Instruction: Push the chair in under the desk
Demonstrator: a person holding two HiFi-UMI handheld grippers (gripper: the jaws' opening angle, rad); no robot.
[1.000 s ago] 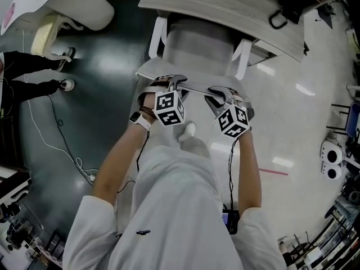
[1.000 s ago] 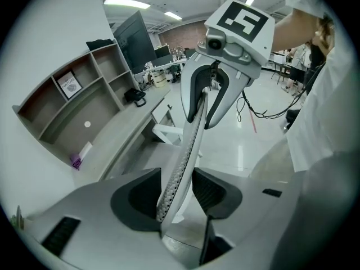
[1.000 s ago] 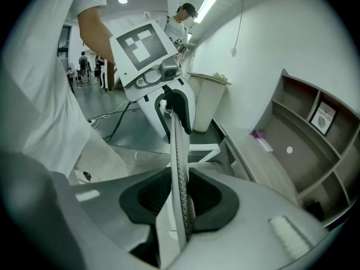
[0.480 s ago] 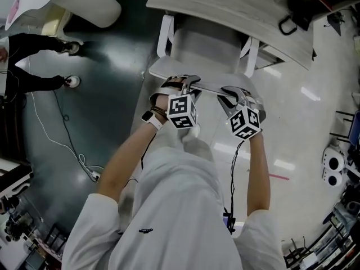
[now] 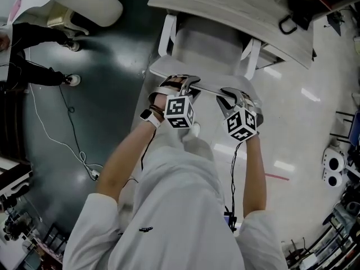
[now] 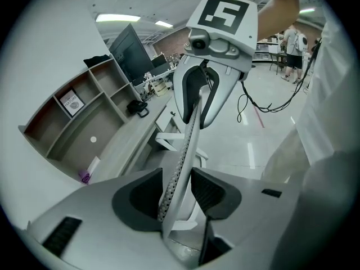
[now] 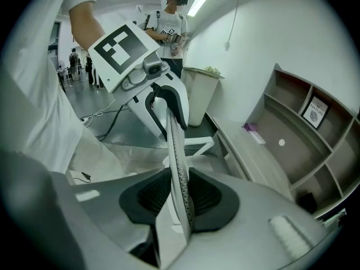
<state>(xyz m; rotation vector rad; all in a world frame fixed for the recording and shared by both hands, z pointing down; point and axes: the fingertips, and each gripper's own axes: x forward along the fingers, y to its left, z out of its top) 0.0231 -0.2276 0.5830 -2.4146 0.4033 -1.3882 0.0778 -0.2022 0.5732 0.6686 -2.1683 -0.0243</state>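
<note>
A pale chair stands with its seat (image 5: 207,48) partly under the light wooden desk (image 5: 225,7). The thin top edge of its backrest (image 5: 208,88) runs between my two grippers. My left gripper (image 5: 181,83) is shut on the left end of that edge. In the left gripper view the perforated backrest (image 6: 188,134) is held between the dark pads (image 6: 143,190). My right gripper (image 5: 232,96) is shut on the right end, with the backrest (image 7: 175,151) pressed between its pads (image 7: 205,198). Each gripper view shows the other gripper further along the same edge.
A person in dark clothes (image 5: 34,75) stands at the far left on the dark floor, beside a trailing white cable (image 5: 62,136). A black lock-like item (image 5: 288,24) lies on the desk. Open shelves (image 7: 304,128) rise behind the desk. Another person (image 7: 171,30) stands by a bin (image 7: 199,97).
Both grippers keep their hold on the backrest edge. The head view has shifted slightly, and the dark-clothed person's feet at the left have moved.
</note>
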